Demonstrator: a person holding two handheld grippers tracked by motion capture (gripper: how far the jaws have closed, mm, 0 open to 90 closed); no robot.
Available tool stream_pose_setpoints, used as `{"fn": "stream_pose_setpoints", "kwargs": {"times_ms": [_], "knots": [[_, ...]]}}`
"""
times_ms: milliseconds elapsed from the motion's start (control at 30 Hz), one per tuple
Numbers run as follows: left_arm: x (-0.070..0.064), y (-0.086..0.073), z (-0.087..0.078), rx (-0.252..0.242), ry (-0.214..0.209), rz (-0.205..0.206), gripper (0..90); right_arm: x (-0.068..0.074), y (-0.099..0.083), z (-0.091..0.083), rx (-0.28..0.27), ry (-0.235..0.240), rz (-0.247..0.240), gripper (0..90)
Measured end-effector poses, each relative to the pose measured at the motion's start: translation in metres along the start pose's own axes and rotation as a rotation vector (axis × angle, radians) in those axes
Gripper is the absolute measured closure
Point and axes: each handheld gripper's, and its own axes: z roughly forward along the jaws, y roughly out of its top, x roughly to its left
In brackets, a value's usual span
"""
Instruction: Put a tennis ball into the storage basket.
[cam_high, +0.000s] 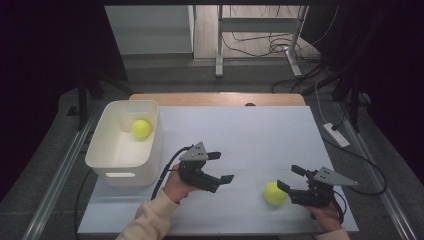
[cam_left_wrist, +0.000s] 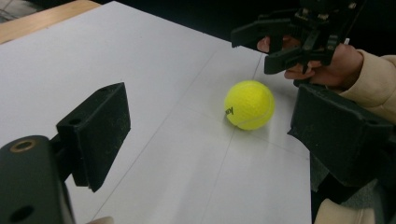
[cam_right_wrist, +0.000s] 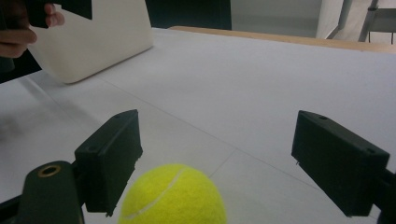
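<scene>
One tennis ball (cam_high: 141, 128) is sitting in the bin (cam_high: 102, 150); your spread right claw (cam_high: 291, 179) is nearing the second ball (cam_high: 275, 193), and your left claw (cam_high: 220, 167) is spread.

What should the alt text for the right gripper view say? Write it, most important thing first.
A yellow tennis ball sits on the white table between the open right tongs, untouched. Farther off at upper left stands a white bin, with a hand beside it.
</scene>
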Motion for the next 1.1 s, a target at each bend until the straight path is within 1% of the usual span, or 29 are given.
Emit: {"fn": "stream_pose_setpoints", "kwargs": {"times_ms": [33, 133, 233, 567, 633, 700, 833, 1033, 1100], "knots": [[-0.001, 0.0, 0.004, 0.009, -0.006, 0.001, 12.7, 0.0, 0.0, 0.0, -0.003, -0.001, 0.002, 16.0], [-0.001, -0.001, 0.007, 0.014, -0.011, 0.0, 12.7, -0.001, 0.001, -0.001, -0.007, -0.001, 0.009, 16.0], [-0.003, -0.001, 0.012, 0.019, -0.022, 0.009, 12.7, -0.002, 0.001, -0.002, -0.015, -0.003, 0.02, 16.0], [-0.005, -0.002, 0.031, 0.048, -0.047, 0.02, 12.9, -0.002, 0.0, -0.003, -0.014, -0.006, 0.019, 16.0], [-0.007, -0.003, 0.036, 0.06, -0.048, 0.029, 12.8, -0.002, 0.0, -0.004, -0.015, -0.008, 0.021, 16.0], [-0.011, -0.004, 0.042, 0.067, -0.029, 0.049, 12.7, -0.002, 0.0, -0.004, -0.016, -0.01, 0.018, 16.0], [-0.013, -0.005, 0.049, 0.083, -0.039, 0.057, 12.7, -0.003, 0.0, -0.004, -0.016, -0.011, 0.02, 16.0], [-0.014, -0.006, 0.055, 0.09, -0.05, 0.048, 12.7, -0.003, 0.0, -0.005, -0.018, -0.015, 0.02, 16.0], [-0.015, -0.007, 0.058, 0.099, -0.057, 0.052, 12.7, -0.003, 0.0, -0.005, -0.02, -0.014, 0.022, 16.1]]}}
